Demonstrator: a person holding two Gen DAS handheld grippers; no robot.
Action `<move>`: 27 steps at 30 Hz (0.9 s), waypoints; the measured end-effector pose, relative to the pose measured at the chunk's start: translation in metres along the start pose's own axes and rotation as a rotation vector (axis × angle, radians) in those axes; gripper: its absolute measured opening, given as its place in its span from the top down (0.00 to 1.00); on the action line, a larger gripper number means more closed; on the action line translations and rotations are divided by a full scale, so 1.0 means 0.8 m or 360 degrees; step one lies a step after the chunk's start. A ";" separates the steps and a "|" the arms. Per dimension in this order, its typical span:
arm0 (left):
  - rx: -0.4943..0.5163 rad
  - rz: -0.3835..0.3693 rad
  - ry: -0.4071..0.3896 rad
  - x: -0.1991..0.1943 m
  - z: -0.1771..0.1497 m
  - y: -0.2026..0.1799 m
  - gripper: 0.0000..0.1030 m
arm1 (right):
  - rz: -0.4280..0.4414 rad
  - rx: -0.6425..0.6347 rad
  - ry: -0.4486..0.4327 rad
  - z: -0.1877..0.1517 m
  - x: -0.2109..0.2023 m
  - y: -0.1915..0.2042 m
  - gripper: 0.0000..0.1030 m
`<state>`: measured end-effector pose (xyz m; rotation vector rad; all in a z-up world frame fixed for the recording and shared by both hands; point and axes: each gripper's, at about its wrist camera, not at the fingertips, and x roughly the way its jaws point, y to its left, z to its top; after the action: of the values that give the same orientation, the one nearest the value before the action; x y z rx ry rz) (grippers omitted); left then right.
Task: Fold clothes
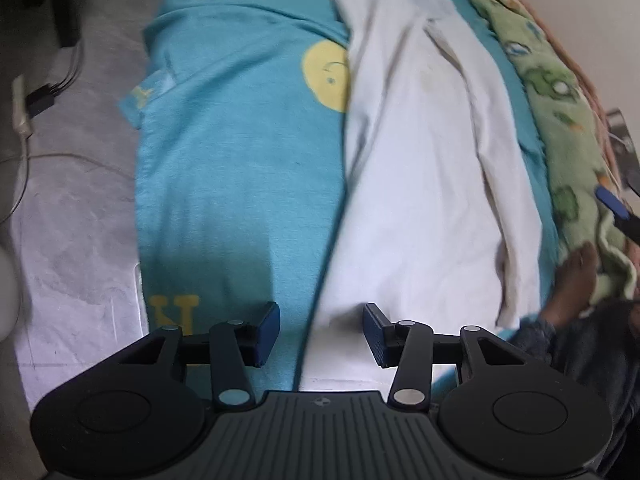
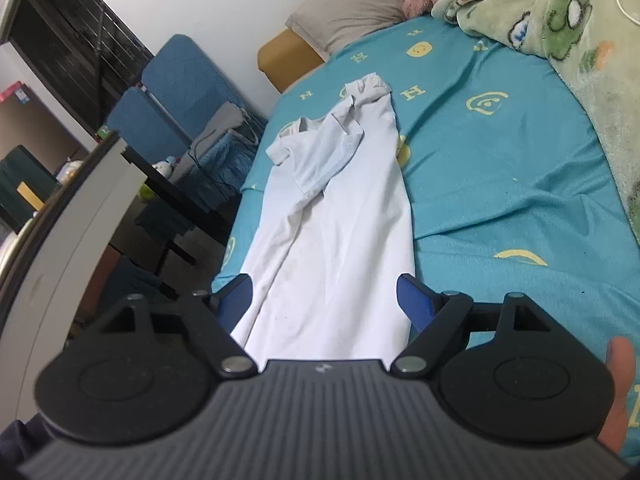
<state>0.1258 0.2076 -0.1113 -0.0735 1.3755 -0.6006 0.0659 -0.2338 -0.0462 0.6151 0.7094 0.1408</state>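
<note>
One white shirt (image 2: 332,216) lies lengthwise on the bed's teal sheet (image 2: 500,168), running from the lower centre of the right wrist frame up to its collar and a turned-in sleeve near the upper centre; it looks narrowed into a long strip, with one side laid over the body. Both claws stand apart and hold nothing. The right claw (image 2: 325,300) hovers with its blue pads on either side of the shirt's near hem, and the left claw (image 1: 320,330) hangs over the shirt's long edge where white cloth (image 1: 420,168) meets sheet at the lower centre of its frame. My judgement is that the lengthwise fold stands made and the crosswise fold is the step in hand: the next move seems to call for pinching the near hem at two corners, lifting it without dragging the strip askew, and carrying it toward the collar. The cloth is thin and limp, so a shallow pinch may catch one layer only. A green blanket (image 2: 580,40) with cartoon frogs is heaped at the upper right. Writing: the sheet is printed with yellow smiley faces and block letters, "H" (image 2: 414,92) among them; an "N"-like letter (image 1: 174,314) shows by the left claw. No brand label is readable.
</note>
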 end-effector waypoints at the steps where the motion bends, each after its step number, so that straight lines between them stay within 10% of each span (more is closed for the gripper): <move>1: 0.0055 0.0041 -0.0012 -0.003 -0.002 -0.012 0.77 | -0.0005 -0.0004 0.0006 0.000 0.002 0.001 0.22; 5: 0.0275 0.0203 -0.0058 -0.017 -0.012 -0.060 0.96 | -0.0008 -0.0005 0.0029 0.001 0.010 0.005 0.22; 13: 0.0714 0.0528 -0.0150 -0.045 -0.031 -0.156 0.97 | -0.0009 0.0078 0.0078 -0.001 0.009 -0.005 0.22; 27: 0.0891 0.0580 -0.0254 -0.009 -0.057 -0.306 0.99 | 0.0014 0.0161 0.0142 -0.007 0.006 -0.021 0.22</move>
<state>-0.0045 0.0167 -0.0194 0.5573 0.9934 -0.6342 0.0648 -0.2433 -0.0616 0.7117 0.8036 0.1415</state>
